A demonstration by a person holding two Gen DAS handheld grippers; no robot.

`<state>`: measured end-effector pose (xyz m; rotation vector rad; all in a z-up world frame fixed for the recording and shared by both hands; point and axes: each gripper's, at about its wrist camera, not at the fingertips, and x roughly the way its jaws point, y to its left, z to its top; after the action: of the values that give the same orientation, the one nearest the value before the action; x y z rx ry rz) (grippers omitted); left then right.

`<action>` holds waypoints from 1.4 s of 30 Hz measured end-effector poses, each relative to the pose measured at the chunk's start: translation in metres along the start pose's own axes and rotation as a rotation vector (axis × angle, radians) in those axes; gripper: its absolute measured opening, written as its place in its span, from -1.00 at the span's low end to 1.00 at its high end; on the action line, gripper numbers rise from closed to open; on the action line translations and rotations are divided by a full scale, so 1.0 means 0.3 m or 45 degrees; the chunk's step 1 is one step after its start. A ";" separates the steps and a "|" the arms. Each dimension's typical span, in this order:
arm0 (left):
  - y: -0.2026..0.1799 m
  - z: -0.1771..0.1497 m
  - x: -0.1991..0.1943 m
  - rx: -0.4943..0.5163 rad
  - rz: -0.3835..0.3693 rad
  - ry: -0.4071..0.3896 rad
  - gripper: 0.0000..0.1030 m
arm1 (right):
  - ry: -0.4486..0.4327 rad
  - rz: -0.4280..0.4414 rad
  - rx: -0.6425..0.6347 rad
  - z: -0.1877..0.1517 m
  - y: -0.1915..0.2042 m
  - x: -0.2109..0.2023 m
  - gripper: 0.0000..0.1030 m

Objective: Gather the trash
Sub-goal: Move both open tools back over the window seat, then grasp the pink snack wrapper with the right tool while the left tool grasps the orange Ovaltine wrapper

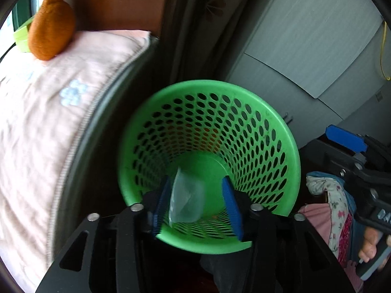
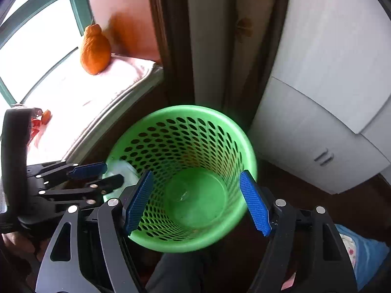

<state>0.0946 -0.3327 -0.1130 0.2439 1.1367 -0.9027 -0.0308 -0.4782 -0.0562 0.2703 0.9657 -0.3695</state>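
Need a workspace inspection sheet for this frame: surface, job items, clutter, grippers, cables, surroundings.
Surface: dark floor under the green basket.
Job's things: basket perforated, upright; clear plastic piece over its mouth; another clear piece seems to lie on its bottom.
Clutter: orange stuffed toy on pink bedding; floral cloth beside the basket.
Grippers: left gripper open, plastic between the jaws against one pad; right gripper open, empty, above the basket.
Cables: yellow cord on the cabinet side.
Surroundings: grey cabinet, window.
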 end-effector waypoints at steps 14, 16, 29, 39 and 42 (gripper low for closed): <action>0.025 -0.049 -0.156 -0.054 0.118 -0.128 0.17 | -0.071 0.115 -0.009 -0.012 0.062 -0.036 0.51; 0.060 -0.067 -0.204 -0.077 0.163 -0.160 0.17 | -0.083 0.150 -0.028 -0.008 0.103 -0.041 0.52; 0.419 -0.199 -0.556 -0.336 0.412 -0.362 0.17 | -0.077 0.365 -0.233 0.066 0.460 -0.023 0.58; 0.739 -0.372 -0.743 -0.592 0.548 -0.411 0.17 | -0.087 0.531 -0.480 0.166 0.855 0.022 0.58; 0.805 -0.416 -0.773 -0.648 0.557 -0.408 0.17 | -0.090 0.573 -0.538 0.204 0.984 0.046 0.57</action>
<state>0.1568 0.0095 -0.0314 -0.0709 0.9260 -0.2361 0.1463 -0.2372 -0.0169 0.0816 0.8609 0.2362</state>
